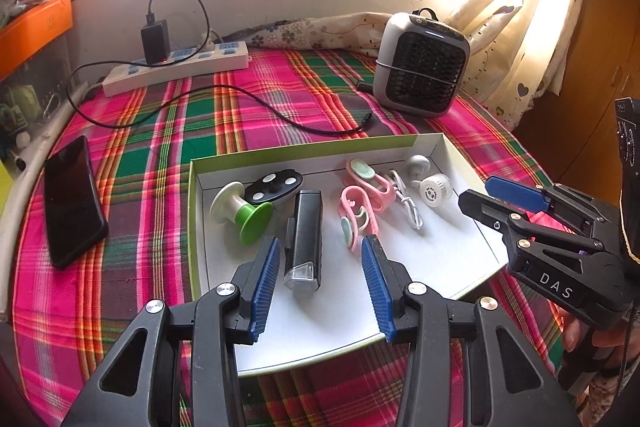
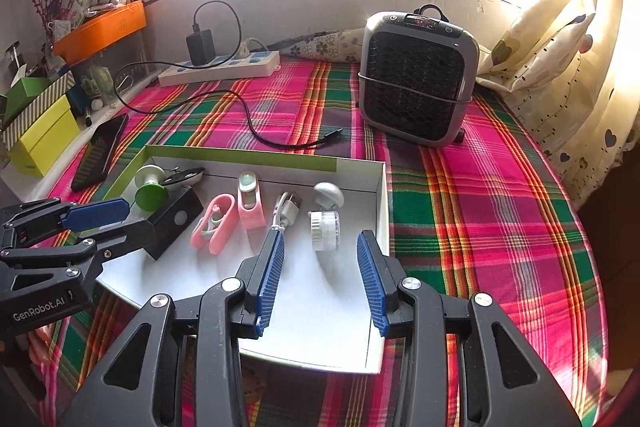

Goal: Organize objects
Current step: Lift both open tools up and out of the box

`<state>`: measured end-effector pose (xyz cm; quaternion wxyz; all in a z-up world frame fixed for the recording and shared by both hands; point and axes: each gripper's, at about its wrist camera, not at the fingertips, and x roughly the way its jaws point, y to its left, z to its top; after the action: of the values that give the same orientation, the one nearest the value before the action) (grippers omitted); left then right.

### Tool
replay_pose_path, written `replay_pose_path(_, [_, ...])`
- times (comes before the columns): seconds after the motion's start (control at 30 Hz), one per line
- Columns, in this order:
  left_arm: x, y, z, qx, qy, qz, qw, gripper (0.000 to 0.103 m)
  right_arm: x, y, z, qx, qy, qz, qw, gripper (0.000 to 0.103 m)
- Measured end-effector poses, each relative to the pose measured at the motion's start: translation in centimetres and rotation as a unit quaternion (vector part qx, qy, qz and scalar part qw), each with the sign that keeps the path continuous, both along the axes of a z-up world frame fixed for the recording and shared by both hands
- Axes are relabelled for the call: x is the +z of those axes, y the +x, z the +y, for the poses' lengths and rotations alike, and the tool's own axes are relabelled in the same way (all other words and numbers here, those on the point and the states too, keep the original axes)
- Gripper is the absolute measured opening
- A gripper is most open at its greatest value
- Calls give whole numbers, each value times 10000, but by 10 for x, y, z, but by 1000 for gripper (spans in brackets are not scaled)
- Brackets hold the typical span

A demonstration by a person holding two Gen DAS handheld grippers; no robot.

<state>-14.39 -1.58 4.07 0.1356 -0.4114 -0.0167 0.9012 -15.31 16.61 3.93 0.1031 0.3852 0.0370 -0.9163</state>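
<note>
The left hand-held gripper hangs above the near part of the shallow box, its jaws apart with nothing between the pads; the black bike light lies beneath the gap, untouched. The right hand-held gripper is likewise spread and empty, poised over the box's right end above the small white round cap.

Inside the box the small things already lie in a loose row: a green-and-white spool, a black oval plate, two pink clips, a white cable and a white knob. Judged from this, the gathering looks largely done. Still outside, on the plaid-covered surface, are a phone, a loose black cord and a grey fan; whether these belong to the job cannot be told.

Readable writing: "DAS" on the right hand-held gripper's arm, "GenRobot.AI" on the left one's.
</note>
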Motion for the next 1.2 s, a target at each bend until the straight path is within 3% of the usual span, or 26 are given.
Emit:
replay_pose_path(0.57, [12,44,-5,79,148,276,9995,41,7,39,9,-68,-116,148,9998,39])
replay_pose_path(1.2, [-13,70,33,-704,380,-16,9968,41,0,75,28,-211,-186,134,9995,39])
